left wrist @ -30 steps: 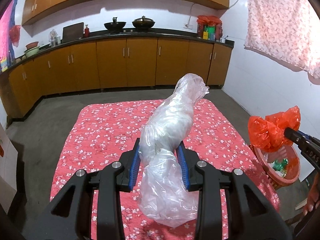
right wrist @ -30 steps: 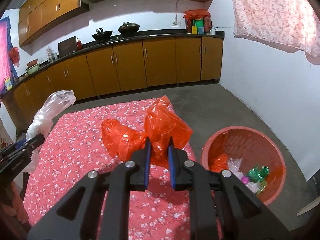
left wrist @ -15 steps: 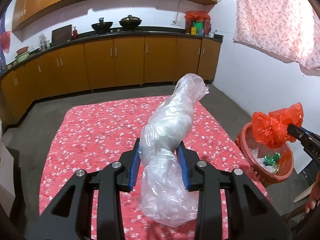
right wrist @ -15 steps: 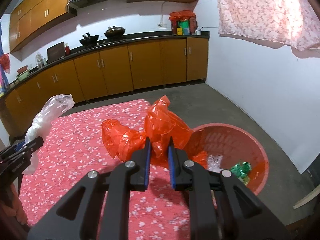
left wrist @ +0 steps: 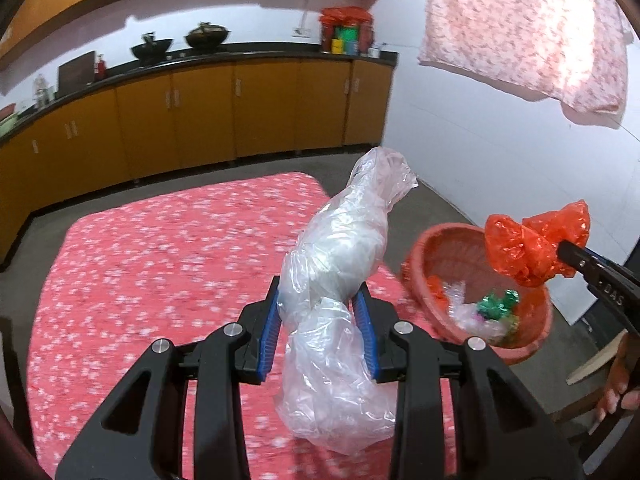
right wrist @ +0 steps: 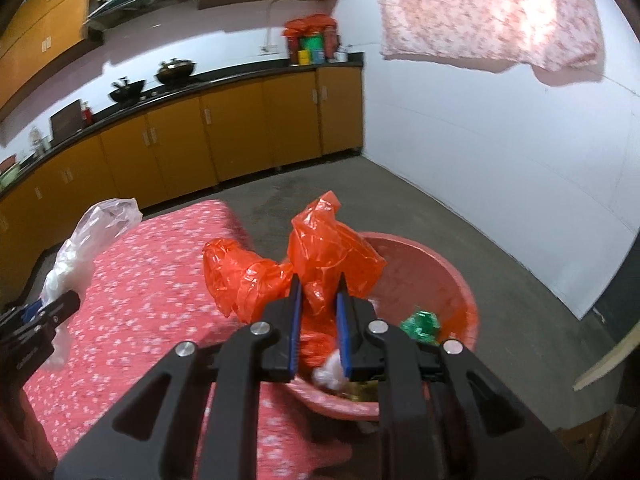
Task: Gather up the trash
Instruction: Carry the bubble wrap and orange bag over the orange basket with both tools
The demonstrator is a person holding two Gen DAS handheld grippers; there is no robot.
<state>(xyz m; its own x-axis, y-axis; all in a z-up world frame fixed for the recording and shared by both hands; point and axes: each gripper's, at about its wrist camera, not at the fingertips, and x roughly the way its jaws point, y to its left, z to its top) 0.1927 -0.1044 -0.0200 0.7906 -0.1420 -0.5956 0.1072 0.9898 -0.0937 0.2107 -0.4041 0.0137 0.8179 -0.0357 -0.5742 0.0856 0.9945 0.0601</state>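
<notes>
Clear plastic bag (left wrist: pixel 336 280): crumpled, pinched at its waist between the blue pads of the left claw (left wrist: pixel 320 320), jaws narrowed onto it. Upper part stands above the pads, lower part hangs beneath. It is held in the air over the right-hand edge of the desk (left wrist: pixel 160 272), which carries a red floral cloth.

Orange plastic bag (right wrist: pixel 304 268): crumpled, gripped by the right claw (right wrist: pixel 318 316), jaws nearly closed on it. Two lobes puff out above the pads. It hangs over the near rim of the red basket (right wrist: pixel 440 272).

Basket: stands on the grey floor just beside the desk's right-hand edge. Inside: a green foil wrapper (right wrist: pixel 420 324), clear and white plastic scraps, some orange plastic.

Left-wrist view: right claw enters from the right edge with the orange bag above the basket; fingers of a hand (left wrist: pixel 616 396) at lower right.

Background: wooden cabinets (left wrist: pixel 240 112) under a dark worktop with two woks; pink floral cloth (left wrist: pixel 528 28) hanging on the white wall.
</notes>
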